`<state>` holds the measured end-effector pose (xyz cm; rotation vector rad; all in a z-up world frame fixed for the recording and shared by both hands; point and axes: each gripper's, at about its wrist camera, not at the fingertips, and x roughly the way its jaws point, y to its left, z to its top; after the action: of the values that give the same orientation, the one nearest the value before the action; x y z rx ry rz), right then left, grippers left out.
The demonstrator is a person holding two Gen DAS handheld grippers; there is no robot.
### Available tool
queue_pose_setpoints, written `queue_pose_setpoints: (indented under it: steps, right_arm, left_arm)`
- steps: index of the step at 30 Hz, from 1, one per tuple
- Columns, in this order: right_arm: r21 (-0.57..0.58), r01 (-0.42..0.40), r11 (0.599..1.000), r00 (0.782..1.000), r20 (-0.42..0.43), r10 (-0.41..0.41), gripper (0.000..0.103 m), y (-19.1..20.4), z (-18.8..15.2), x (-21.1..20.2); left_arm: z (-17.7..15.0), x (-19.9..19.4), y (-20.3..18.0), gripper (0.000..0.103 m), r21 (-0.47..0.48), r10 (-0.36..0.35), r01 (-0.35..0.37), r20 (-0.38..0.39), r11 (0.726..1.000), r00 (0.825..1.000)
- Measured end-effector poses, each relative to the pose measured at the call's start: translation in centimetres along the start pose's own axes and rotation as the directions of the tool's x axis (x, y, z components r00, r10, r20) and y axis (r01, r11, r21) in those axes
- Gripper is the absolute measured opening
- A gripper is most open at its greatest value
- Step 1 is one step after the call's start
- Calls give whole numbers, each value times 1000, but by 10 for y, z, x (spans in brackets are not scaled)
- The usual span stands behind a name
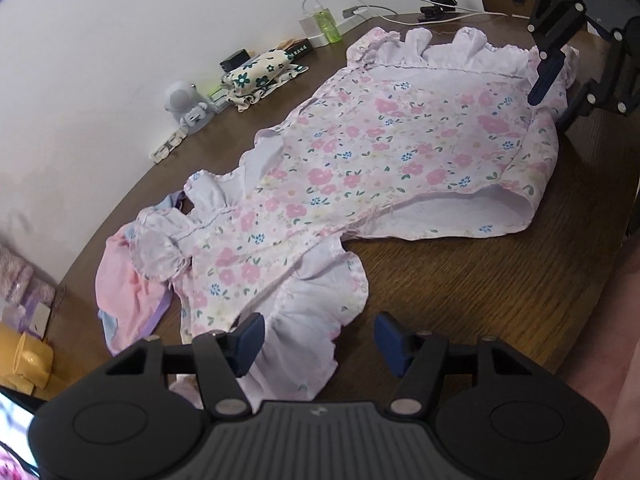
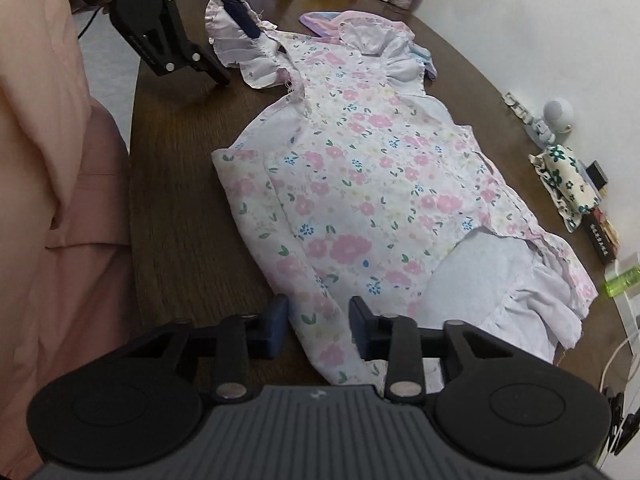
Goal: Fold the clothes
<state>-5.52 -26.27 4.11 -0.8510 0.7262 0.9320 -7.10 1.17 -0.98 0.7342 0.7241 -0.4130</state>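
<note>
Floral dress lies lengthwise on the table, one long side turned in, both tools at its ends.

The floral dress [image 1: 380,148] lies along the brown table [image 1: 460,280], its near long side lapped over the body; the far side and ruffled sleeves lie flat, so further folds look left. The left tool [image 1: 316,340] hovers released over the near sleeve ruffle [image 1: 304,320]. The right tool [image 2: 318,328] straddles the hem edge, jaws apart, not yet pinching. A pink garment [image 1: 128,292] lies under the collar end.
</note>
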Motion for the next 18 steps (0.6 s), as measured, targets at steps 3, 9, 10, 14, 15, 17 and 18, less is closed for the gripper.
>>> queue_pose_setpoints:
  steps: [3, 9, 10, 14, 15, 17, 18]
  right_arm:
    - [-4, -2, 1000, 1000, -2, 2, 27, -1, 2, 1]
    - [16, 4, 1000, 1000, -2, -4, 27, -6, 2, 3]
    - [19, 5, 1000, 1000, -2, -5, 27, -7, 2, 3]
    - [32, 10, 999, 1000, -1, -10, 27, -9, 2, 5]
    - [36, 12, 999, 1000, -1, -12, 27, -9, 2, 5]
    - [42, 16, 999, 1000, -2, -16, 23, -9, 2, 5]
    - [43, 17, 999, 1000, -1, -17, 17, -8, 2, 5]
  left_arm:
    - [1, 3, -1, 39, 42, 1, 0, -9, 999, 1000]
    - [1, 7, -6, 37, 137, 11, -7, -28, 991, 1000]
    - [1, 8, -6, 32, 153, 13, -8, -31, 988, 999]
    - [1, 11, -9, 9, 214, 22, -12, -42, 977, 999]
    - [1, 10, -9, 8, 214, 29, -21, -36, 977, 999]
    - [1, 7, -9, 3, 212, 44, -38, -24, 977, 999]
    - [1, 6, -10, 2, 211, 52, -47, -18, 976, 998]
